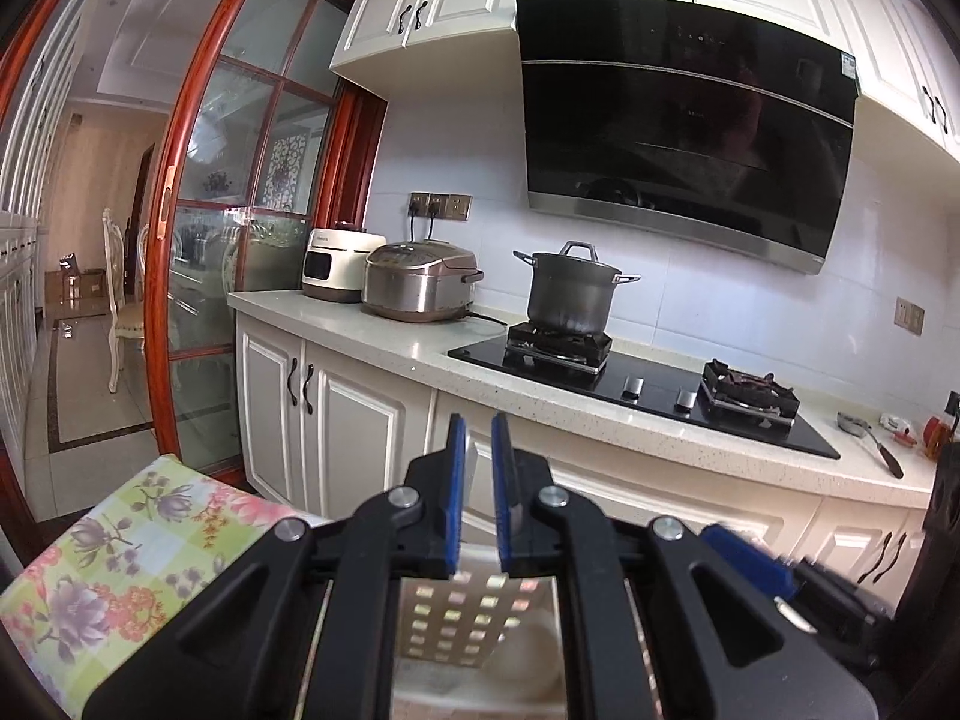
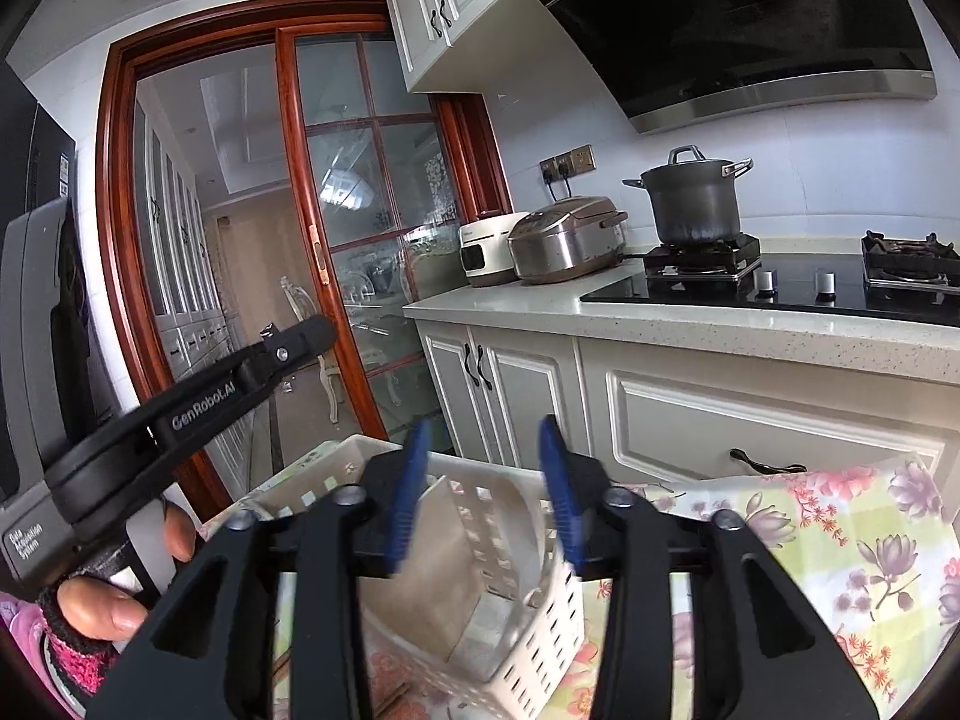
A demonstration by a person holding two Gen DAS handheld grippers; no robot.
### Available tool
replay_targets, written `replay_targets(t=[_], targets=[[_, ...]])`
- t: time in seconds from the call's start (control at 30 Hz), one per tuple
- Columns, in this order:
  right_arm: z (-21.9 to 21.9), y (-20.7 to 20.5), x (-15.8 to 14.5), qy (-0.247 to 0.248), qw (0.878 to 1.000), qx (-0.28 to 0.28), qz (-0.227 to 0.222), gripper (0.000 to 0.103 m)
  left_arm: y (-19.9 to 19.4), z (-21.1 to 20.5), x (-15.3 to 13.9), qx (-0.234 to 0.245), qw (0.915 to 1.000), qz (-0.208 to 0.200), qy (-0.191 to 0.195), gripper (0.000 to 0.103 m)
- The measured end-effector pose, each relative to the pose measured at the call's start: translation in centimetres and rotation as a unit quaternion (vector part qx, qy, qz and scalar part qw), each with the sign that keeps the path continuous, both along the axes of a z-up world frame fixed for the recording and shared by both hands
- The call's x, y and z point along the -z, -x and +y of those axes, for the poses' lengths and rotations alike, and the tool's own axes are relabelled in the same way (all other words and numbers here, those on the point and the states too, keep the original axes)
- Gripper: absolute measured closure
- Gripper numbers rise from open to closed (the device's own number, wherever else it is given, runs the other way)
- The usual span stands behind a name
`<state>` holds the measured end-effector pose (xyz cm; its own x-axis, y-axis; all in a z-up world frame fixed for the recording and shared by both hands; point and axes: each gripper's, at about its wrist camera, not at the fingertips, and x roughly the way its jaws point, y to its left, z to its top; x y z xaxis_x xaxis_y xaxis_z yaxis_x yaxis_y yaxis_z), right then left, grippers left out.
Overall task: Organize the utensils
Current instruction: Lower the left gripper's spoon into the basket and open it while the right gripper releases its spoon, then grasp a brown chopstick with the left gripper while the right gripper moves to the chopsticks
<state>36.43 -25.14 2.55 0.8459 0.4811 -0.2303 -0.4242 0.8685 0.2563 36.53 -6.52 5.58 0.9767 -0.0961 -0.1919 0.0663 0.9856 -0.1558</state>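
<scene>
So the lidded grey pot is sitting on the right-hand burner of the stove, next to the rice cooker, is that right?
Not quite. In the left wrist view the lidded grey pot sits on the left-hand burner, the one nearest the rice cooker. The right-hand burner has nothing on it. The rest holds: the pot has its lid on and stands beside the cooker.

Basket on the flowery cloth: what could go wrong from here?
1. The open right gripper hangs over the basket; a finger could catch its rim and tip it or slide it on the cloth.
2. The left gripper, shut, is close alongside; the two could knock together.
</scene>
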Motion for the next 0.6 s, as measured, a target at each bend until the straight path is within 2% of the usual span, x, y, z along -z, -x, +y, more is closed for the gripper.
replay_targets(t=[0.07, 0.13, 0.27, 0.33, 0.4, 0.5, 0.6], targets=[[0.1, 0.9, -0.2, 0.005, 1.0, 0.006, -0.003, 0.053, 0.9, 0.4, 0.2, -0.008, 0.9999, 0.005, -0.007, 0.087], [-0.1, 2.0, -0.3, 0.006, 1.0, 0.013, -0.002, 0.053, 2.0, 1.0, 0.5, -0.018, 0.9997, 0.009, -0.015, 0.063], [0.0, 4.7, -0.2, 0.012, 0.999, 0.029, 0.004, 0.053, 5.1, 2.3, 1.9, -0.027, 0.9982, 0.026, -0.046, 0.041], [0.4, 6.4, 0.0, 0.019, 0.999, 0.039, 0.011, 0.053, 6.6, 2.9, 2.5, -0.028, 0.9968, 0.041, -0.062, 0.025], [1.0, 8.4, 0.2, 0.033, 0.998, 0.052, 0.018, 0.05, 8.3, 3.4, 3.1, -0.029, 0.9952, 0.053, -0.077, 0.015], [2.0, 11.2, 0.6, 0.058, 0.995, 0.073, 0.03, 0.043, 11.5, 4.0, 3.7, -0.024, 0.9924, 0.055, -0.107, 0.004], [3.2, 13.4, 1.3, 0.091, 0.989, 0.098, 0.064, 0.041, 14.2, 4.5, 4.3, -0.017, 0.9871, 0.07, -0.143, 0.004]])
